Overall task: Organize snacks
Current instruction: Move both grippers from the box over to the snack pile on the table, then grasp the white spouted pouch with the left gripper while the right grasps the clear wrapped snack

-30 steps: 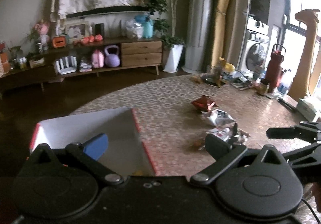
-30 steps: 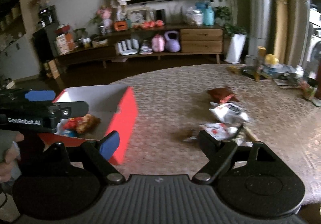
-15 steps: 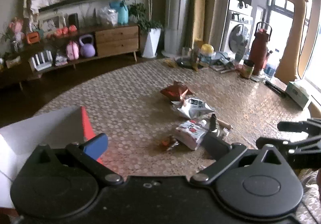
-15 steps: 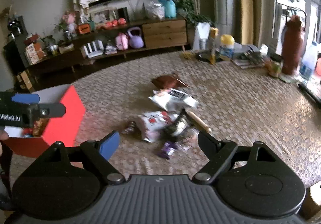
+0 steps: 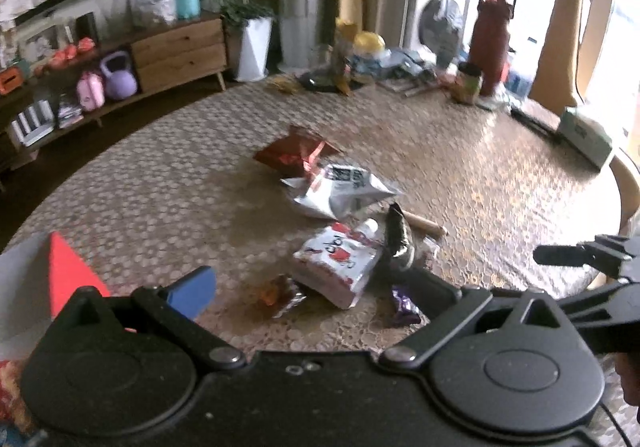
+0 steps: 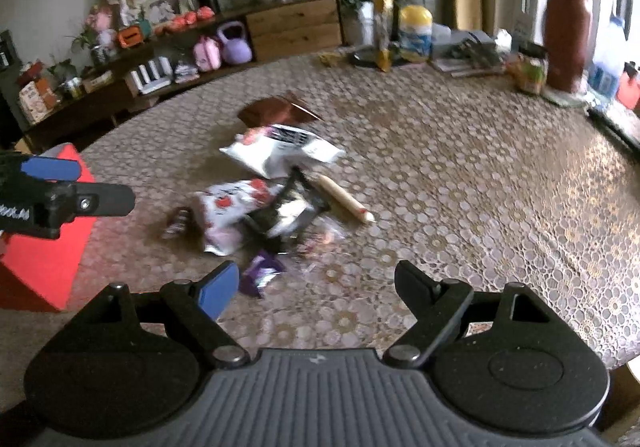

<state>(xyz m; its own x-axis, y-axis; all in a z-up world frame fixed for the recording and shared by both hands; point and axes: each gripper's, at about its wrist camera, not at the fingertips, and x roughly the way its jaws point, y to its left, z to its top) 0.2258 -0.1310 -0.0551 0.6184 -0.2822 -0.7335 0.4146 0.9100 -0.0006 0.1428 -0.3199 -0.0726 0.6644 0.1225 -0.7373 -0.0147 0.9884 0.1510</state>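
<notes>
A heap of snack packets lies mid-table: a red foil bag [image 5: 294, 155], a white bag [image 5: 340, 193], a white-and-red pouch [image 5: 338, 265], a black wrapper [image 5: 396, 237], a sausage stick [image 6: 346, 199], a small purple packet [image 6: 260, 273] and a small brown sweet [image 5: 278, 295]. The red box [image 5: 66, 271] stands at the left. My left gripper [image 5: 310, 285] hovers open just short of the pouch, nothing between its fingers. My right gripper [image 6: 316, 285] is open too, above the table in front of the purple packet.
The far table edge holds bottles, jars, a tall red flask [image 6: 568, 19] and papers. A green tissue box [image 5: 586, 135] sits at the right rim. A wooden sideboard [image 5: 176, 51] stands across the room. The lace-patterned tabletop [image 6: 480, 183] spreads to the right.
Both grippers have swung right, away from the red box, and dropped closer to the snack heap. The box has slid to the left edge of both views. Both jaws stay open.
</notes>
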